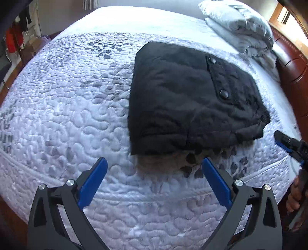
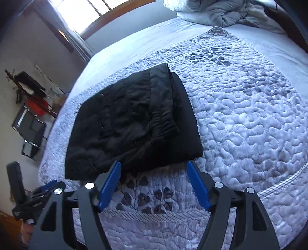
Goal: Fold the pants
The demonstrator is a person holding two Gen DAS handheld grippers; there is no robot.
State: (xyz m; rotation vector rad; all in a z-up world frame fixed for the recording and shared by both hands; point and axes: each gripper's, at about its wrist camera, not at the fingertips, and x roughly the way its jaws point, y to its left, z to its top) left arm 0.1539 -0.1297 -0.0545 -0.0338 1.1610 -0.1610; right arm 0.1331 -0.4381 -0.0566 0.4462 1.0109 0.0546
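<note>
Black pants (image 1: 192, 100) lie folded into a compact rectangle on the white quilted bed, a pocket flap with two snap buttons on top. They also show in the right wrist view (image 2: 132, 123), elastic waistband up. My left gripper (image 1: 155, 163) is open and empty, just short of the pants' near edge. My right gripper (image 2: 154, 167) is open and empty, at the near edge of the pants without touching them. The right gripper also shows in the left wrist view (image 1: 288, 144) at the right. The left gripper shows in the right wrist view (image 2: 46, 189) at the lower left.
The quilted bedspread (image 1: 67, 115) covers the bed. A heap of grey bedding (image 1: 240, 25) lies at the head, also in the right wrist view (image 2: 221, 11). A red-brown wooden headboard (image 1: 292, 77) runs along the right. Chairs and clutter (image 2: 30, 123) stand by the wall under a window.
</note>
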